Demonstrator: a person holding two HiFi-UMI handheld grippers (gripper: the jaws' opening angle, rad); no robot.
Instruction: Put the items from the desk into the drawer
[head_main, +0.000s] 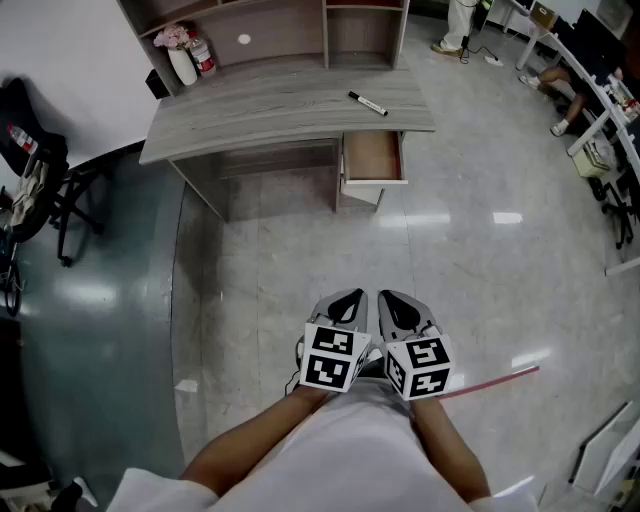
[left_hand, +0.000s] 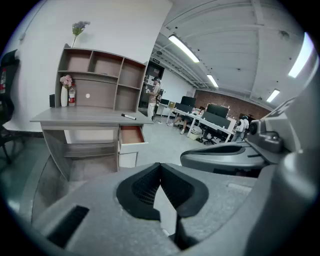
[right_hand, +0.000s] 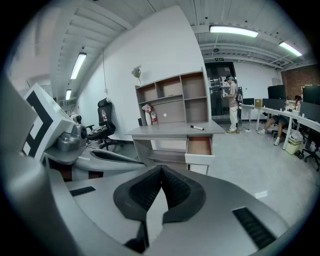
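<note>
While the marker (head_main: 367, 103) lay on the counter (head_main: 270, 105), my left tool (head_main: 349, 297) and right tool (head_main: 392, 298) were both closed, empty. The drawer (head_main: 373, 181) stood open.

Glossy grey floor (head_main: 480, 250), white wall (head_main: 60, 40), black office chair (right_hand: 104, 120), ceiling strip lights (left_hand: 184, 48), distant workstations (left_hand: 212, 120).

An open-plan office: rows of workstations with monitors (left_hand: 216, 111), a swivel chair (right_hand: 102, 127), ceiling strip lights (left_hand: 184, 48).
</note>
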